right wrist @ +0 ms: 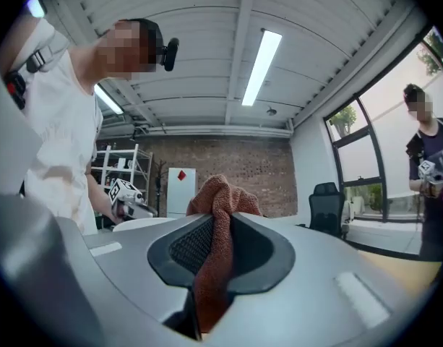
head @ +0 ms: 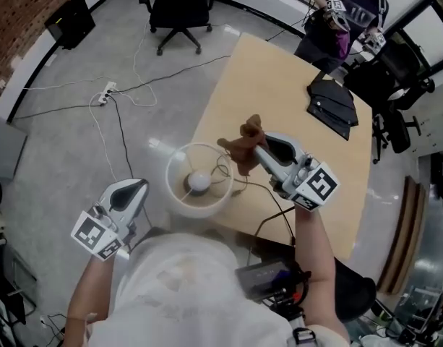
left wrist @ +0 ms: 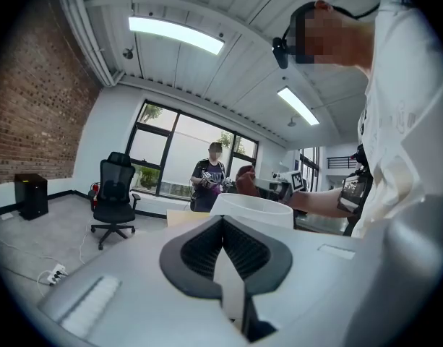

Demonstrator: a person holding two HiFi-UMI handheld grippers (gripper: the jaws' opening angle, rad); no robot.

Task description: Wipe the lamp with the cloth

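I'm looking down on a grey concrete floor with one pale wooden table [head: 279, 78] standing on it, and a brick wall along the top left.

On the floor I count one black office chair [head: 179, 9], one black box [head: 69, 22] and one white power strip [head: 105, 92] with cables trailing from it. One black bag [head: 333, 103] lies on the far side of the table. There are two people: the one carrying my rig, and a second person [head: 344, 16] beyond the table's far corner.

There is one lamp [head: 179, 197], at the near left edge of the table. Its white shade is open on top, with a single round bulb [head: 199, 181] inside.

Of my two tools, the right gripper [head: 261, 150] is clamped on the one brown cloth [head: 244, 144], which bunches out past the jaw tips. The cloth hangs just beside the far right of the shade's rim, and I can't tell whether it touches. The left gripper [head: 138, 186] sits off the table's edge, left of the lamp, with its jaws together and nothing between them.
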